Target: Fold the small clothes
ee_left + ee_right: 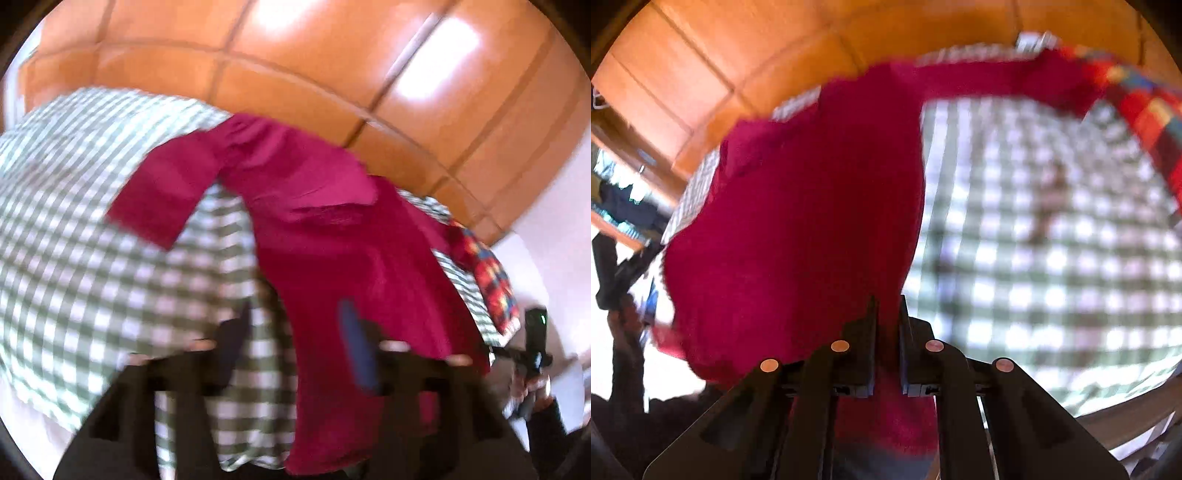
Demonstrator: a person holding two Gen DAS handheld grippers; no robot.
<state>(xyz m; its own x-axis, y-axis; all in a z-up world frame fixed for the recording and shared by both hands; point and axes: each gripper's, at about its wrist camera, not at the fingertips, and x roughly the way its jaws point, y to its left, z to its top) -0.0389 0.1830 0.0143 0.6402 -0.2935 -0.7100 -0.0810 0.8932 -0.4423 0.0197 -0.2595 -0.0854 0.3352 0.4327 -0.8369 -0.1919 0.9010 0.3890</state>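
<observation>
We see an orange padded headboard [332, 66] w/ stitched panels filling the top of both views. Below it lies a bed w/ a green-and-white checked sheet [74, 229], our landmark for everything else.

On the checked sheet, a magenta long-sleeved top [332, 236] spreads from the headboard side down toward the cameras; one sleeve angles out to the left in the left wrist view, and in the right wrist view the other sleeve stretches to the right along the sheet's far edge. The near hem is lifted off the sheet, hanging from both tongs.

At the sheet's far right edge sits a red multicolour plaid cloth [491, 280], touching the sleeve end in the right wrist view.

Right tongs [886, 306]: clenched on the magenta top, fabric pinched between the two dark fingers [866, 332], cloth bunching below them too.

Left tongs [295, 332]: heavy blur. One finger sits over the sheet, the blue-tinted other over the top's hem, w/ a gap between; we can't tell if they grip.

In the left wrist view, off the sheet's right side, a hand [535, 391] holds the other black handle, approx. level w/ the hem.
</observation>
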